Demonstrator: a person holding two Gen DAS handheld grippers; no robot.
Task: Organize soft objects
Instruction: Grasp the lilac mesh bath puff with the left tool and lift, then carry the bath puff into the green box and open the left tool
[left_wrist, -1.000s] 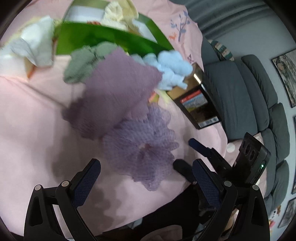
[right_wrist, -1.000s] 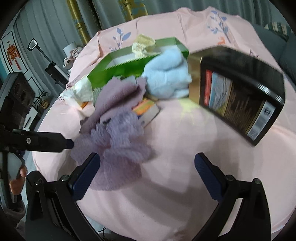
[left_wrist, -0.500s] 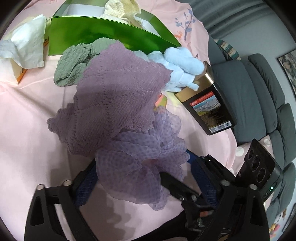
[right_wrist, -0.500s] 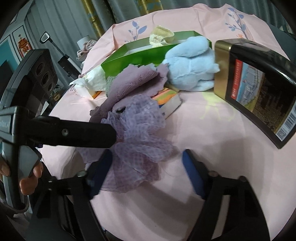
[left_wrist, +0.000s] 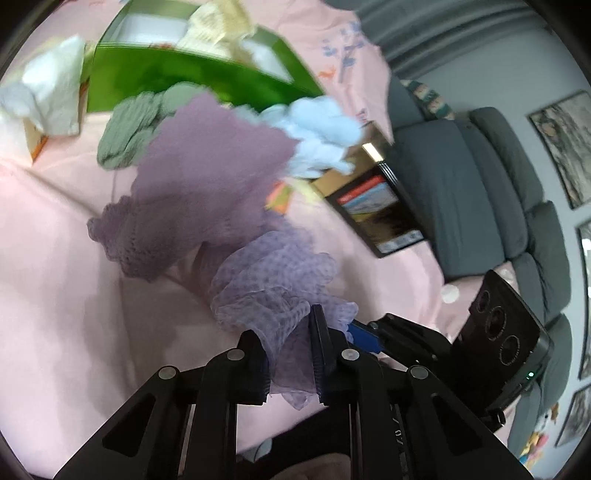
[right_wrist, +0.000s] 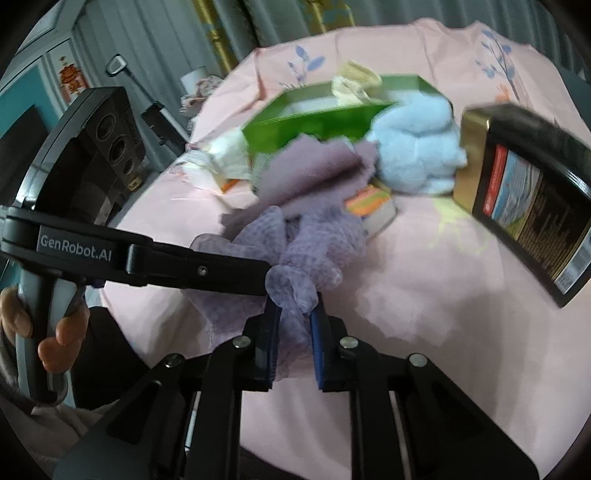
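Note:
A lilac mesh bath pouf (left_wrist: 273, 284) lies on the pink tablecloth (left_wrist: 55, 258). My left gripper (left_wrist: 288, 332) is shut on its near edge. My right gripper (right_wrist: 295, 314) is shut on the same pouf (right_wrist: 295, 254) from the other side. A purple knitted cloth (left_wrist: 207, 184) lies partly under the pouf; it also shows in the right wrist view (right_wrist: 314, 170). Behind it sit a grey-green cloth (left_wrist: 129, 136), a light blue plush toy (left_wrist: 321, 136) and an open green box (left_wrist: 192, 77) holding a cream knit item (left_wrist: 218, 29).
A black and gold tin (right_wrist: 524, 188) lies on its side at the right. A small colourful book (right_wrist: 373, 206) sits under the purple cloth. White tissue (left_wrist: 44, 96) lies at the far left. A grey sofa (left_wrist: 491, 184) stands beyond the table.
Both grippers have gone from open to shut on the lilac pouf. The pouf is bunched up between them.

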